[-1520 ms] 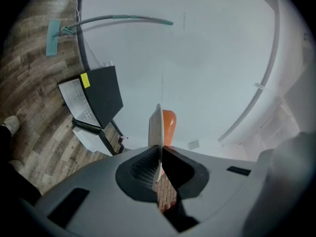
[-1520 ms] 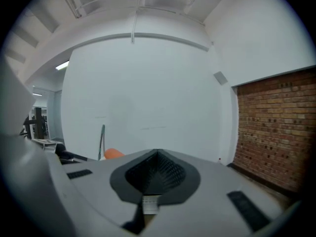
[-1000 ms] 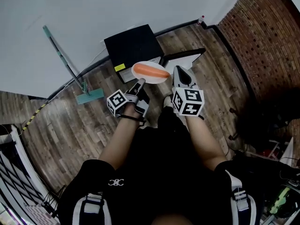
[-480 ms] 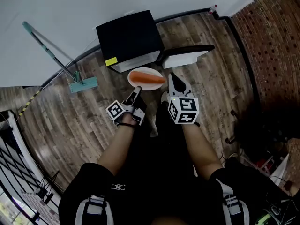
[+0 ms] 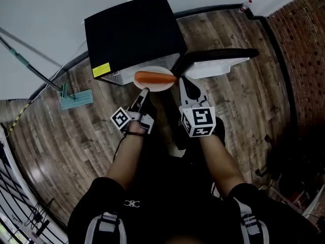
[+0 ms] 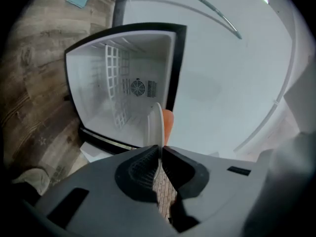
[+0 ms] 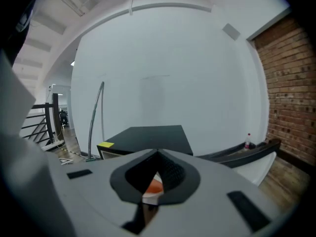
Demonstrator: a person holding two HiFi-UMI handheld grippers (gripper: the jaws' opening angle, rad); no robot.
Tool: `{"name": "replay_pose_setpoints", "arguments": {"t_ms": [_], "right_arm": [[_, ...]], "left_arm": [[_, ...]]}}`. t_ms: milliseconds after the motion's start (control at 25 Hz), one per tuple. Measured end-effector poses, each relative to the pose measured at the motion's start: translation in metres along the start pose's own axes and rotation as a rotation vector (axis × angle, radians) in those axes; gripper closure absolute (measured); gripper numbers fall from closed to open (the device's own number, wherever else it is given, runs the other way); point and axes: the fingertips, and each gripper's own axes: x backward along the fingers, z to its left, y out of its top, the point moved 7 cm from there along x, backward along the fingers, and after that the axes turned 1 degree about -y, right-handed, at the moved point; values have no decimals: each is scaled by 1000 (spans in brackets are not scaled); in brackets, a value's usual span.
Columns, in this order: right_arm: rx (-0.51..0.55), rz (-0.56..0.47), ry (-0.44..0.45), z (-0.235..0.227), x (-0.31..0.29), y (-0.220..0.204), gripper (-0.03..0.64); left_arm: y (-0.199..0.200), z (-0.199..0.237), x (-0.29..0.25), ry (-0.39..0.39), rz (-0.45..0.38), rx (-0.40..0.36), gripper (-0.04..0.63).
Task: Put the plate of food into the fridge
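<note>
Left claw: left gripper (image 5: 143, 93) is clamped on the near rim of the plate (image 5: 158, 88), jaws pinched tight with the thin white edge between them.
Right claw: right gripper (image 5: 184, 81) has its jaws closed tip to tip on nothing. It sits just right of the plate, and whether it touches the rim cannot be told.
Plate: carried in the air at the mouth of the fridge (image 5: 132, 32), roughly level, not yet inside.
Food: one long orange piece (image 5: 154, 77) lies on the plate, its long axis running left to right across the opening.
Fridge: low black box on the floor, white cavity open toward the person, wire rack on an inner wall.
Door: fridge door (image 5: 216, 65) is swung wide to the right, clear of the path.
Key relation: the plate reaches out from the left claw toward the far side, and the cavity lies straight beyond it, so the push goes far and slightly down.
Nearer hand: left, as it alone carries the load.
Step judged: final approach, insertion next.
Risk: a one-sided rim grip could let the plate tip and the food roll off.
</note>
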Motion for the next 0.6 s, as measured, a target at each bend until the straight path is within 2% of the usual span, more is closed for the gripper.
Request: {"name": "replay_pose_setpoints", "arguments": {"t_ms": [160,320,440,600], "right_arm": [[-32,-44,-22,-11,-42,-63,612],[-41,-48,-32,-16,-54,-104,612],[-129,-35,-26,-16,-55,-112,612],[-103,-57,0,-9,-53,-100,612]], "left_arm": [[35,62,-36,-58,19,-61,572],[52,96,-68,-107,27,-99,572],[62,108,-80,-111,18,-105,572],[73,110,-93,-126,-1,-109,572]]}}
